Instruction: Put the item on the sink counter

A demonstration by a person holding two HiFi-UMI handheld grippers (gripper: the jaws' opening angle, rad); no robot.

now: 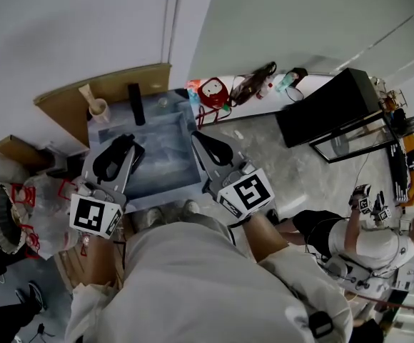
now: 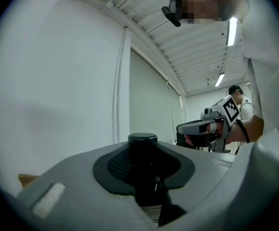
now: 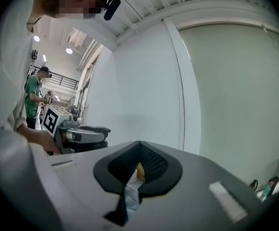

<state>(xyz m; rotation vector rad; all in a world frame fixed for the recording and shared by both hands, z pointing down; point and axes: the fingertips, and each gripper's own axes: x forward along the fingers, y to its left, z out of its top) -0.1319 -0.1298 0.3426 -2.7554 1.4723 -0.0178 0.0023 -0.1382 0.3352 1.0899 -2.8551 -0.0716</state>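
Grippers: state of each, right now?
Left gripper: closed on a dark bottle.
Right gripper: closed, holding nothing.

Head camera steeply down on left gripper (image 1: 127,146), right gripper (image 1: 199,138); jaw cameras level, close, mutually in view

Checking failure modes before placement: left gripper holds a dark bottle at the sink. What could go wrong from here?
1. The counter strip behind the basin looks narrow and already holds a cup and a black upright item; the dark bottle could knock them.
2. Set near the edge, it may tip into the basin.
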